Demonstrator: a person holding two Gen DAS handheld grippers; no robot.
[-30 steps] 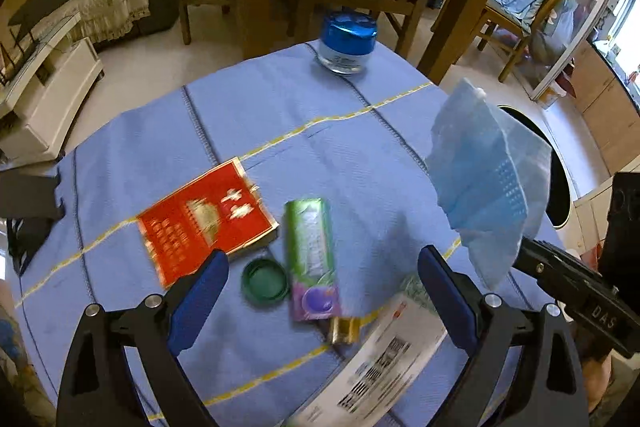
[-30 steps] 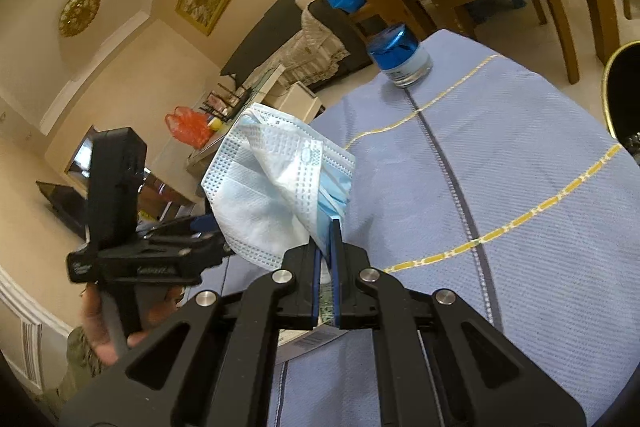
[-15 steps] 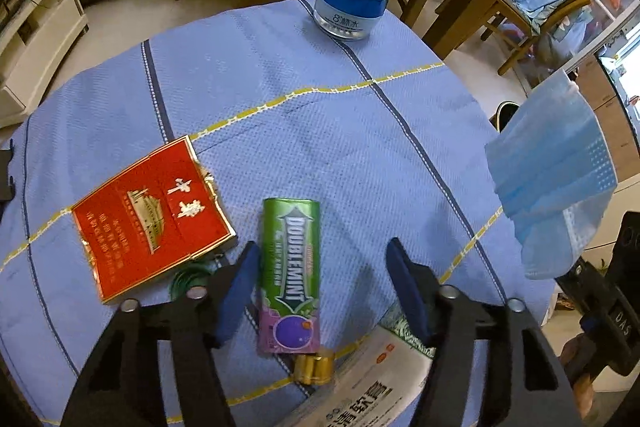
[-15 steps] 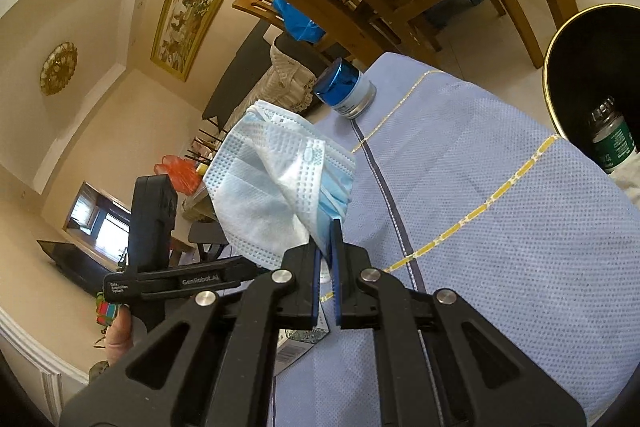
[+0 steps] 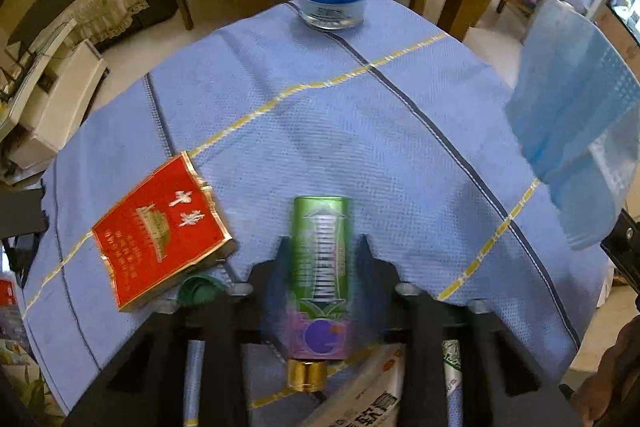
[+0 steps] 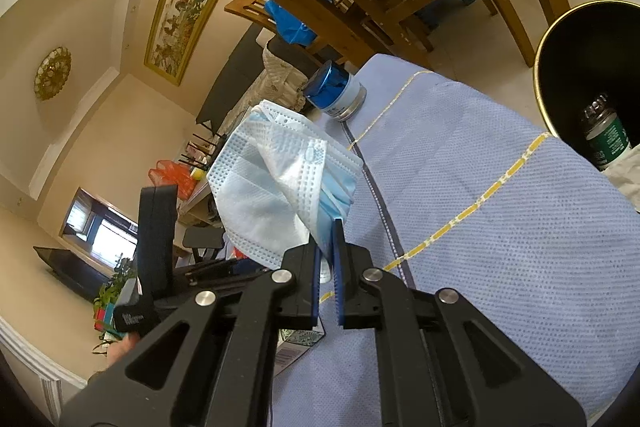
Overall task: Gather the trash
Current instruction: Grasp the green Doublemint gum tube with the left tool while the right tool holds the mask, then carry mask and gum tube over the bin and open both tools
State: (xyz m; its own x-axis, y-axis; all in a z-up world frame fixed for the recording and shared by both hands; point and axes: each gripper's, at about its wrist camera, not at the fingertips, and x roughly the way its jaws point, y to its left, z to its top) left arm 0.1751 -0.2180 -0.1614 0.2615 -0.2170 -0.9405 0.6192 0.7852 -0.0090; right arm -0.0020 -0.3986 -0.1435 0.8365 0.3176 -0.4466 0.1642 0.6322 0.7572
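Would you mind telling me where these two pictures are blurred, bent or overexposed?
Left wrist view: the green gum pack and the left gripper around it are smeared by motion, while the red packet stays fairly crisp; the fisheye bows the table into a dome. Right wrist view: sharp on the face mask and the right gripper; the wall at upper left is washed out.

A green gum pack (image 5: 322, 267) with a purple end lies flat on the blue tablecloth (image 5: 340, 131), beside a red cigarette box (image 5: 160, 231). A crumpled pale-blue face mask (image 6: 276, 187) is held up above the cloth's edge.
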